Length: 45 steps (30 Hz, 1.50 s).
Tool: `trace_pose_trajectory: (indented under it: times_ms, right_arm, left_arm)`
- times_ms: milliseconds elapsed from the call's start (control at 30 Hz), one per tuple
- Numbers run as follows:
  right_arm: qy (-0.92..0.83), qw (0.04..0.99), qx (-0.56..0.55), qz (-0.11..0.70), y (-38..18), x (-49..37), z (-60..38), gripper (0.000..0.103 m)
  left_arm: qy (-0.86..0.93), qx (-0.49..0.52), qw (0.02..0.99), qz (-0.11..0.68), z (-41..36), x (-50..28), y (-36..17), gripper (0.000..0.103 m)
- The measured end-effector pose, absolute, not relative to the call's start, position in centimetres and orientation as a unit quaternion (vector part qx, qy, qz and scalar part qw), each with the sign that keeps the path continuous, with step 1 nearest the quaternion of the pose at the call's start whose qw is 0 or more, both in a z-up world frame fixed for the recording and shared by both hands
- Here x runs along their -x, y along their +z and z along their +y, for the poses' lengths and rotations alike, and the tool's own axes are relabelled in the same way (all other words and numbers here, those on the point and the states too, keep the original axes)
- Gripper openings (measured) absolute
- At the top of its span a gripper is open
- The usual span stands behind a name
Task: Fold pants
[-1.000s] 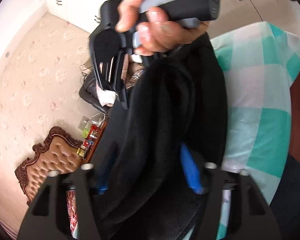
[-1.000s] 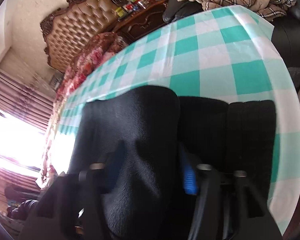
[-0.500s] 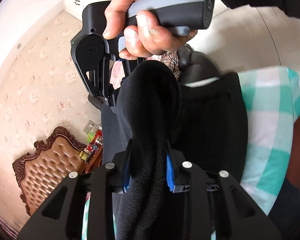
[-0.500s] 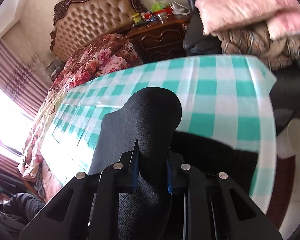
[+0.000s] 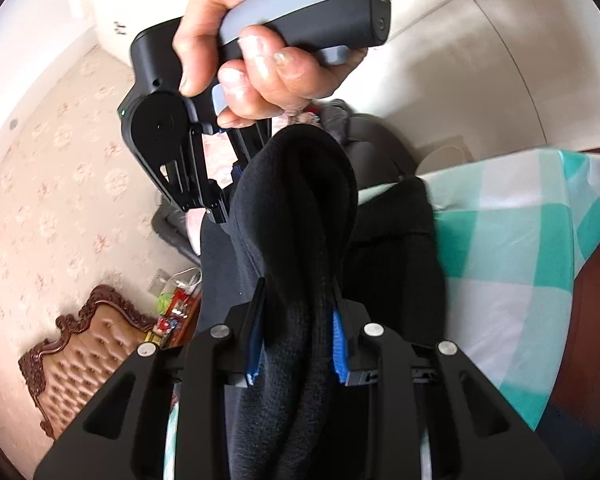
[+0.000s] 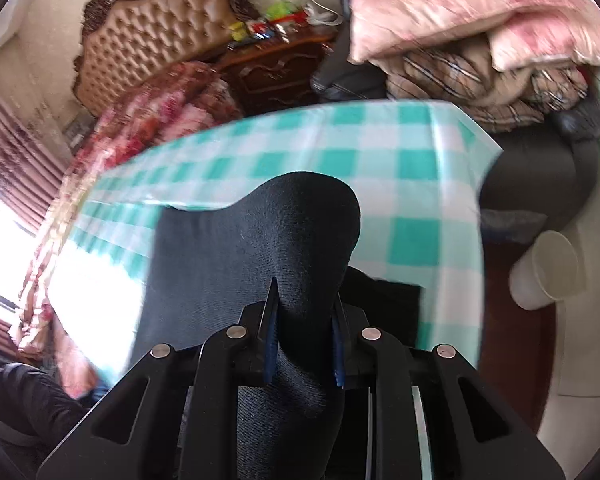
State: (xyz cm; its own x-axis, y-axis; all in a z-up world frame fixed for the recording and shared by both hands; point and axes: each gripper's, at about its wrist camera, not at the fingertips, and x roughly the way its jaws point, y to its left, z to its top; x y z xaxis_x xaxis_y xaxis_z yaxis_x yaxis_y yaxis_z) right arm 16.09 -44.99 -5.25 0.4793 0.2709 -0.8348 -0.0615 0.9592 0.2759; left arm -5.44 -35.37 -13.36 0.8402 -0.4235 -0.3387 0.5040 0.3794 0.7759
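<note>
In my left wrist view, the left gripper (image 5: 298, 332) had its two blue-padded fingers (image 5: 339, 348) pinched on a thick bunch of the black knitted pants (image 5: 296, 208), the cloth rising between the pads into a rounded hump and spilling down over the edge of the table. Directly above that hump I saw the right gripper (image 5: 220, 208) from outside — a black-and-grey handled tool held in the bare right hand (image 5: 260, 56), its fingers reaching down to the same fold of cloth, though from this side I could not tell how they stood. My right wrist view settled that: the right gripper (image 6: 302, 344) had its blue pads (image 6: 270, 340) pressed against either side of another hump of the pants (image 6: 300, 232), with the rest of the garment lying dark and partly flat on the teal-and-white checked tablecloth (image 6: 420, 184), near the table's nearer edge. Beyond the table stood a tufted tan leather headboard with a carved dark frame (image 6: 156, 40), a bed under a red floral cover (image 6: 148, 120), a dark wooden nightstand (image 6: 276, 68) and — on a black seat — pink pillows stacked on plaid bedding (image 6: 480, 24). A white cylindrical bin (image 6: 548, 276) stood on the floor beside the table.
</note>
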Motion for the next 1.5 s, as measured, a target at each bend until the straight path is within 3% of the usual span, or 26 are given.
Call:
trace_pose_trajectory:
  times_ms: [100, 233, 267, 300, 433, 500, 733, 767, 800, 833, 1033, 1167, 1267, 1333, 1367, 1400, 1433, 1500]
  right_arm:
    - [0.071, 0.851, -0.09, 0.513, -8.6, -16.4, -46.2, 0.023]
    - [0.048, 0.866, -0.09, 0.49, -10.2, -15.9, -46.9, 0.027]
    - [0.043, 0.867, -0.097, 0.487, -10.2, -15.7, -47.2, 0.032]
    - [0.039, 0.869, -0.102, 0.483, -9.9, -15.4, -47.3, 0.036]
    - [0.007, 0.888, -0.101, 0.448, -8.0, -11.8, -47.6, 0.06]
    - [0.004, 0.892, -0.112, 0.439, -7.8, -10.0, -47.7, 0.08]
    - [-0.011, 0.874, -0.155, 0.46, -10.4, -7.0, -48.1, 0.077]
    - [0.0, 0.868, -0.178, 0.464, -10.9, -7.0, -48.4, 0.063]
    - [0.014, 0.862, -0.197, 0.467, -11.2, -7.0, -48.5, 0.041]
    - [0.026, 0.855, -0.221, 0.468, -11.7, -6.9, -48.4, 0.035]
    - [0.008, 0.856, -0.233, 0.461, -11.7, -5.3, -46.8, 0.034]
    - [-0.001, 0.869, -0.231, 0.437, -11.7, -4.5, -46.6, 0.036]
    - [-0.038, 0.884, -0.212, 0.415, -10.1, -3.8, -46.4, 0.055]
    - [-0.064, 0.909, -0.168, 0.377, -7.4, -2.5, -44.9, 0.059]
    - [-0.074, 0.92, -0.147, 0.357, -6.1, -1.9, -43.9, 0.065]
    - [-0.078, 0.927, -0.134, 0.342, -5.2, -1.5, -43.2, 0.08]
    - [-0.085, 0.937, -0.11, 0.32, -4.0, -1.0, -41.8, 0.086]
    - [-0.099, 0.945, -0.066, 0.306, -2.8, -0.8, -39.7, 0.088]
  left_arm:
    - [-0.281, -0.488, 0.825, 0.052, -36.7, 5.0, -15.7, 0.03]
    - [-0.289, -0.481, 0.826, 0.047, -36.5, 4.9, -15.8, 0.047]
    - [-0.294, -0.473, 0.829, 0.048, -36.0, 4.7, -15.2, 0.057]
    - [-0.3, -0.46, 0.834, 0.046, -34.9, 4.8, -14.3, 0.06]
    - [-0.344, -0.4, 0.848, 0.051, -29.4, 6.1, -11.5, 0.064]
    - [-0.362, -0.374, 0.851, 0.067, -26.3, 7.8, -10.9, 0.064]
    - [-0.365, -0.396, 0.834, 0.115, -19.2, 7.1, -13.2, 0.063]
    - [-0.353, -0.409, 0.835, 0.107, -18.9, 7.0, -13.7, 0.061]
    - [-0.341, -0.416, 0.836, 0.106, -18.7, 6.6, -14.1, 0.052]
    - [-0.328, -0.419, 0.839, 0.113, -18.5, 5.7, -14.2, 0.031]
    - [-0.323, -0.379, 0.855, 0.145, -17.2, 2.1, -13.3, 0.029]
    - [-0.335, -0.352, 0.859, 0.163, -16.3, 1.2, -12.5, 0.036]
    - [-0.38, -0.319, 0.853, 0.164, -15.4, 2.6, -10.5, 0.041]
    - [-0.395, -0.273, 0.862, 0.164, -15.0, 2.3, -8.5, 0.042]
    - [-0.403, -0.227, 0.869, 0.176, -14.7, 1.1, -7.2, 0.042]
    - [-0.41, -0.186, 0.871, 0.199, -14.6, -0.4, -6.5, 0.042]
    - [-0.413, -0.156, 0.87, 0.22, -14.5, -1.6, -6.2, 0.038]
    - [-0.411, -0.107, 0.865, 0.268, -14.9, -4.5, -6.6, 0.026]
